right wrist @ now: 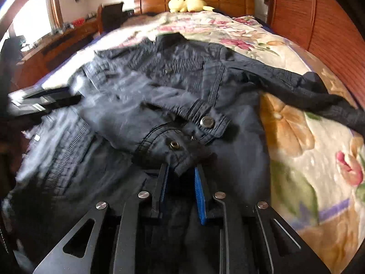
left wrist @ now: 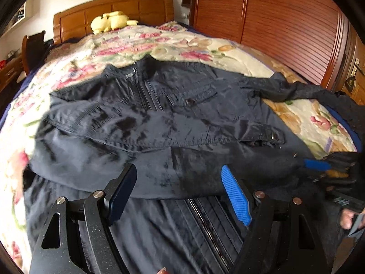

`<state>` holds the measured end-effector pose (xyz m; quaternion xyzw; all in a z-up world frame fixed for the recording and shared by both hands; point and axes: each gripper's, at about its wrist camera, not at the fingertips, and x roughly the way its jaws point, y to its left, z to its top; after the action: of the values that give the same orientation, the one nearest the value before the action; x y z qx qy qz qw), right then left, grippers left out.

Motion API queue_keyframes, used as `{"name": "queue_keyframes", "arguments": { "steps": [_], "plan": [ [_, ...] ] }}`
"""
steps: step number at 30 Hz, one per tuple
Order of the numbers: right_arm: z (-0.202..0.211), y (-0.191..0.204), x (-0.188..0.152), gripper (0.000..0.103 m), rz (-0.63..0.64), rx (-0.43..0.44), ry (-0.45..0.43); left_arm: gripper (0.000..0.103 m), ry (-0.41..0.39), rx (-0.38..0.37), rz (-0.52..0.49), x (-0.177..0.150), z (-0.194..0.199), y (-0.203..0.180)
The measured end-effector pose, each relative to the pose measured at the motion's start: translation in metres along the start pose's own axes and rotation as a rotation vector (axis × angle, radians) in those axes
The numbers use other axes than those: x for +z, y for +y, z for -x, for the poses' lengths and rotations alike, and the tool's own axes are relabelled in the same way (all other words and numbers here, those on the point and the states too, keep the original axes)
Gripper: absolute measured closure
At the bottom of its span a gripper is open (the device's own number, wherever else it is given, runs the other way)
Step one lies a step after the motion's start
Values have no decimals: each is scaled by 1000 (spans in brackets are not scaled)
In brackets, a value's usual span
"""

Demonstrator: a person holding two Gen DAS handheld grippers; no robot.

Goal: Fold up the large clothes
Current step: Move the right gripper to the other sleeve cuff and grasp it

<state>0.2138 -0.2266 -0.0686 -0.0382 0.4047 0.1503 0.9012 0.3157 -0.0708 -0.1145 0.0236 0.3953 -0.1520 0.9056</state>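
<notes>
I have a dark jacket (left wrist: 173,118) lying on the bed (left wrist: 308,116), spread over a flowery blanket (right wrist: 296,137). One sleeve is already folded across the front, and its cuff (right wrist: 200,125) with the shiny snap sits just ahead of my right tool (right wrist: 181,182). That tool is open only a little. The cuff edge pokes in between its tips, but the pads do not seem to squeeze it, so I think I have just put the sleeve down where I want it. My left tool (left wrist: 180,189) is wide open and holds nothing. It hangs just over the bottom part of the jacket, with the zipper (left wrist: 209,226) running under it. I keep it open so it is ready to pinch cloth. The other sleeve (right wrist: 308,86) lies stretched out far ahead and to the right of my right tool, on the blanket. I think that one needs folding in next. A yellow soft toy (left wrist: 111,20) sits far ahead by the headboard, out of the way.
</notes>
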Motion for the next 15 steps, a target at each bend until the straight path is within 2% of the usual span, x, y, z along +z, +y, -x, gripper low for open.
{"name": "queue_keyframes", "arguments": {
  "steps": [2, 6, 9, 15],
  "plan": [
    [12, -9, -1, 78, 1, 25, -25, 26, 18, -8, 4, -5, -9, -1],
    [30, -35, -7, 63, -20, 6, -65, 26, 40, -18, 13, -13, -20, -2],
    [38, -64, -6, 51, -47, -52, -96, 26, 46, -22, 18, -18, -25, -3],
    [48, -150, 13, 50, -129, -213, -142, 26, 34, -26, 22, -24, -27, -2]
  ]
}}
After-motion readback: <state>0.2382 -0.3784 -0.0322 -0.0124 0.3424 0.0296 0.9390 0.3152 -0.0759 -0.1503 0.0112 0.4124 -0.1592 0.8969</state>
